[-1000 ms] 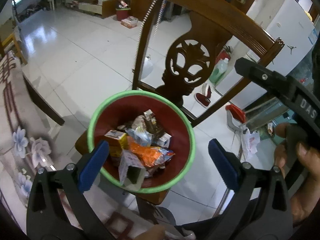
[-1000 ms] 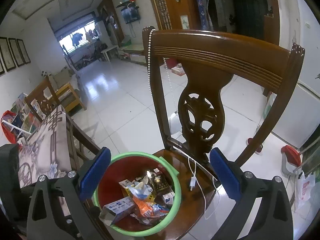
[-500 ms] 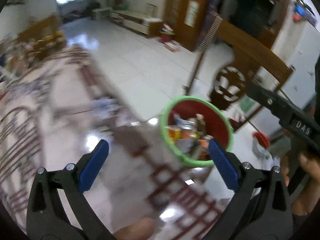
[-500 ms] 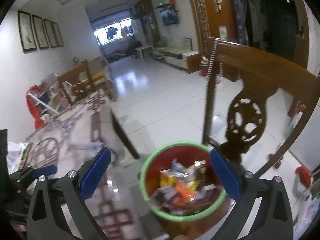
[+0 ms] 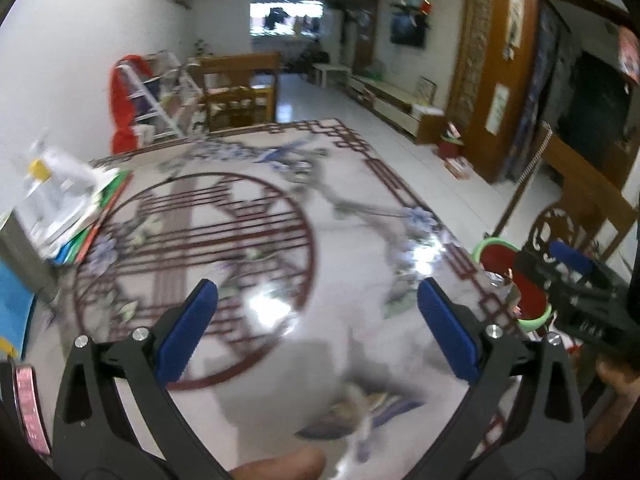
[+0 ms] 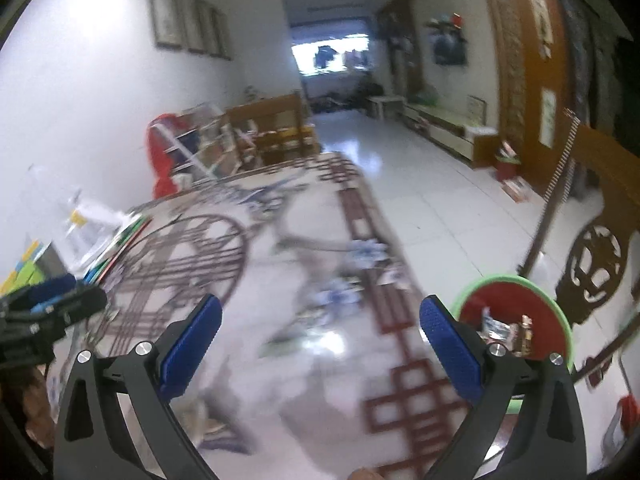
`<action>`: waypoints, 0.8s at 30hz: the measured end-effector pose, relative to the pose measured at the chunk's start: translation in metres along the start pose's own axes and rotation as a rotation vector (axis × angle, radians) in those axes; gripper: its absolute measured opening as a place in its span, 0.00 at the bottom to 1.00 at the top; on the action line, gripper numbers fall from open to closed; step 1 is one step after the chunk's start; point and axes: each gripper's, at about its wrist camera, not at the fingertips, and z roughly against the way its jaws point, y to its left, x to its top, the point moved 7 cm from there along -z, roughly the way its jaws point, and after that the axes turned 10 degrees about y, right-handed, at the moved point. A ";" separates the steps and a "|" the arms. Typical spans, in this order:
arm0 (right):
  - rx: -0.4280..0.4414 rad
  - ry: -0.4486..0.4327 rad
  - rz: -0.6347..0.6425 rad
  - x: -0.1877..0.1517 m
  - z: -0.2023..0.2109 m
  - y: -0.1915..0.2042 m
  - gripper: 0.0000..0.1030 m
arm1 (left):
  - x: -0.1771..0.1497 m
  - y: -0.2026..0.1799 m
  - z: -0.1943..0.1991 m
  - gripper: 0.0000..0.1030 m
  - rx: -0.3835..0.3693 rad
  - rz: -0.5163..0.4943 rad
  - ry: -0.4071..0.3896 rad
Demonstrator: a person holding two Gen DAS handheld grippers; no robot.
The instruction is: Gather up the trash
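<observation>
In the left wrist view, the left gripper stands wide apart with nothing between its blue pads, hanging over the patterned table. The trash bin, red with a green rim, sits off the table's right edge on the chair, partly hidden behind the right gripper. The picture is smeared, so any scraps left on the tabletop are hard to make out; a reach made from this blur could close on nothing or miss a small wrapper against the busy pattern. A stack of papers and a clear bottle lie at the far left, and a careless sweep could take them for trash. Compared with a second ago, this camera no longer looks straight down into the bin; it has turned to face the table and the long room.

In the right wrist view, the right gripper is likewise spread wide and empty. The bin stands near its right finger, wrappers showing inside; it is fairly full, so another piece dropped in could spill over the rim. The left gripper shows at the left edge. A second ago the chair back filled this view; now the table does.
</observation>
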 end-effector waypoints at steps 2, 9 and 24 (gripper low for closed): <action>0.020 0.003 0.007 -0.010 -0.002 0.019 0.93 | -0.009 0.015 0.008 0.95 0.013 0.017 -0.008; 0.004 0.019 0.062 -0.026 -0.010 0.048 0.93 | -0.037 0.052 0.017 0.95 0.059 0.058 -0.080; -0.060 -0.030 0.141 -0.031 -0.006 0.066 0.93 | -0.061 0.067 0.022 0.95 0.082 0.115 -0.111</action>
